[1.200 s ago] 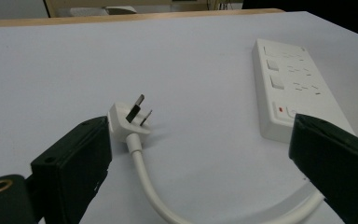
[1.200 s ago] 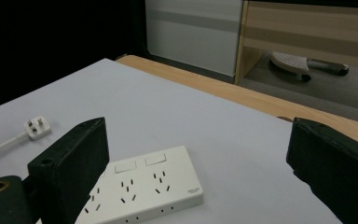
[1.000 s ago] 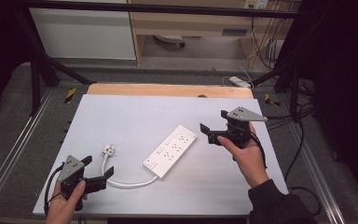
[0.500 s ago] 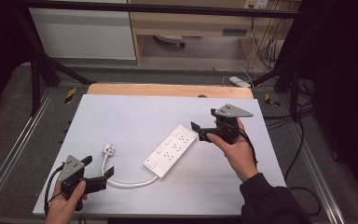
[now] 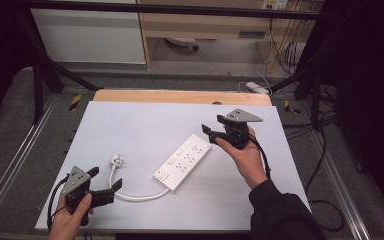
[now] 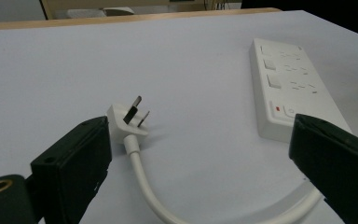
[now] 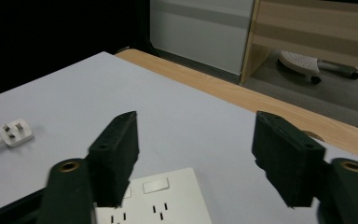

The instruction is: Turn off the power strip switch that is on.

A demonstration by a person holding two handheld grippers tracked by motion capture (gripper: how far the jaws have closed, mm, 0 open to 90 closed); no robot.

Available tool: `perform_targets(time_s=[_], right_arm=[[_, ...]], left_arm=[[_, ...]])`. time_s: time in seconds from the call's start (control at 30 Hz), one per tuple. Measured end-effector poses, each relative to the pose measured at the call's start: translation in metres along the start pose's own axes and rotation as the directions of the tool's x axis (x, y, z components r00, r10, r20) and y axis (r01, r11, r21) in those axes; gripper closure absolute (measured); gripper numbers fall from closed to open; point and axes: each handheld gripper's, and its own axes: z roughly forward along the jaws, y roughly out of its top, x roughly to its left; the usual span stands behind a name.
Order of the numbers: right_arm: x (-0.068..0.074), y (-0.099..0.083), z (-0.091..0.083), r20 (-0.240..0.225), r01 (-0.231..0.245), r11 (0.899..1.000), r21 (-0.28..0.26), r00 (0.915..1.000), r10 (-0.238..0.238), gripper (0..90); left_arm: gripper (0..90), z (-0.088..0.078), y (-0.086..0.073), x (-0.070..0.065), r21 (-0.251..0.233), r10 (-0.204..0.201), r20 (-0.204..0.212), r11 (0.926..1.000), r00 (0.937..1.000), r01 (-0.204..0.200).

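my right gripper hangs over the far end of the power strip, which lies flat near the middle of the counter. its fingers have just been closing but clasp nothing; the strip sits below them, not between. if they narrow further before i drop, i judge they'll land on the strip's top face and shove it instead of straddling it. my left gripper rests near the front edge, fingers spread wide and empty, the cable curving just past them and the plug lying ahead. dragging the strip could whip that cable and plug around.
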Motion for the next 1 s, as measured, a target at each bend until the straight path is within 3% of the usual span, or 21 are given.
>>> perform_targets(time_s=[0.3,0.6,1.0], right_arm=[[0.004,-0.003,0.012,-0.013,0.023,1.000,-0.001,0.9997,-0.023,66.8],[0.002,-0.008,0.024,-0.025,0.022,0.999,0.025,0.9995,-0.021,88.0],[0.002,-0.018,0.040,-0.047,0.010,0.997,0.081,0.9989,-0.007,90.0]], left_arm=[[5.8,0.000,0.000,0.000,-0.002,0.000,0.001,1.0000,1.0000,0.000],[5.9,0.000,0.000,0.000,-0.001,0.000,0.002,1.0000,1.0000,0.000],[5.9,0.000,0.000,0.001,0.001,-0.001,0.006,1.0000,1.0000,0.001]])
